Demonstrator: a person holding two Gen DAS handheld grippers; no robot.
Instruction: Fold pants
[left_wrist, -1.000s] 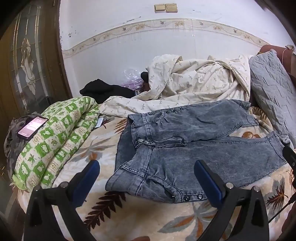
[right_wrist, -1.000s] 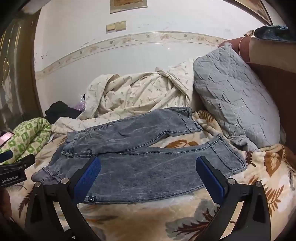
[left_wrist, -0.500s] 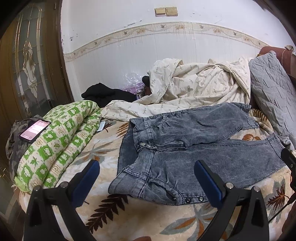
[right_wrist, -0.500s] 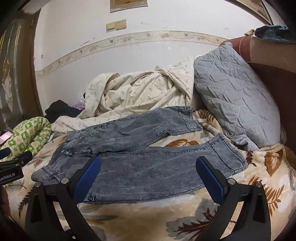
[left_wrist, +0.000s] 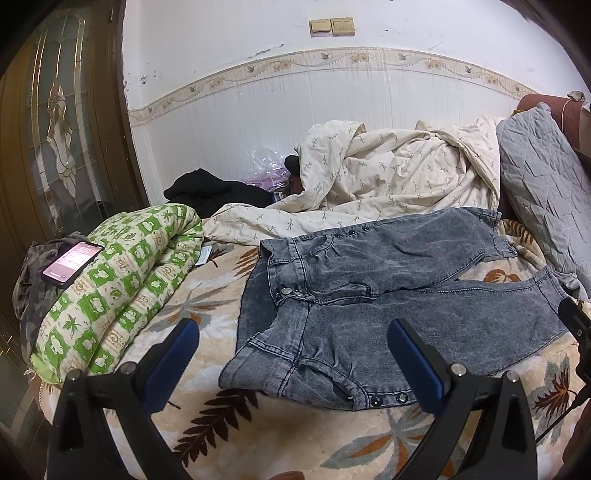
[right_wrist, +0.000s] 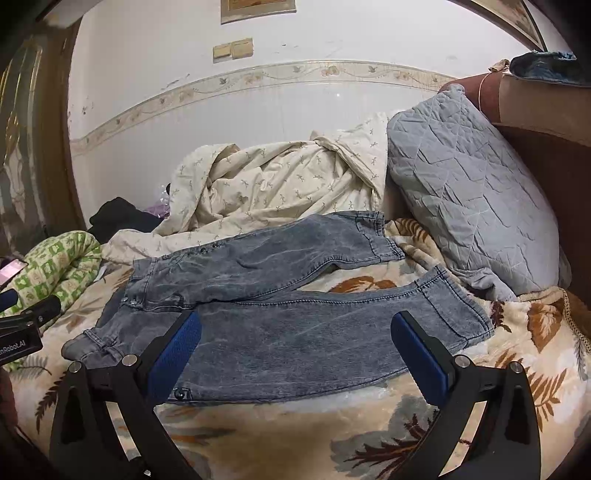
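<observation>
1. The left hand-held gripper (left_wrist: 293, 345), black-framed with blue pads, is spread wide and holds nothing; its fingers (left_wrist: 171, 356) hover above the bed without touching any cloth.
2. The right hand-held gripper (right_wrist: 295, 338) is likewise spread wide and empty, its blue pads (right_wrist: 419, 356) hanging over the near trouser leg with no visible contact.
3. No box, basket or other container shows in either view.
4. The grey stone-washed denim pants (left_wrist: 388, 291) lie flat on the cream bed blanket with brown and grey leaf print (left_wrist: 280, 435), waistband toward the left and both legs running off to the right, spread apart in a narrow V.
5. In the left wrist view the waistband and its snap buttons lie just ahead of the left hand-held gripper, between its two fingers, and the tip of the other hand-held gripper shows at the right edge.
6. In the right wrist view the pants (right_wrist: 295, 317) have the near leg directly ahead of the fingers, its cuff off to the right near a grey quilted pillow (right_wrist: 469, 192).
7. Behind the pants sits a crumpled cream sheet with small sprigs (left_wrist: 388, 184); to the left lies a rolled green-and-white patterned quilt (left_wrist: 122, 284), with a lit smartphone (left_wrist: 72, 263) beside it.
</observation>
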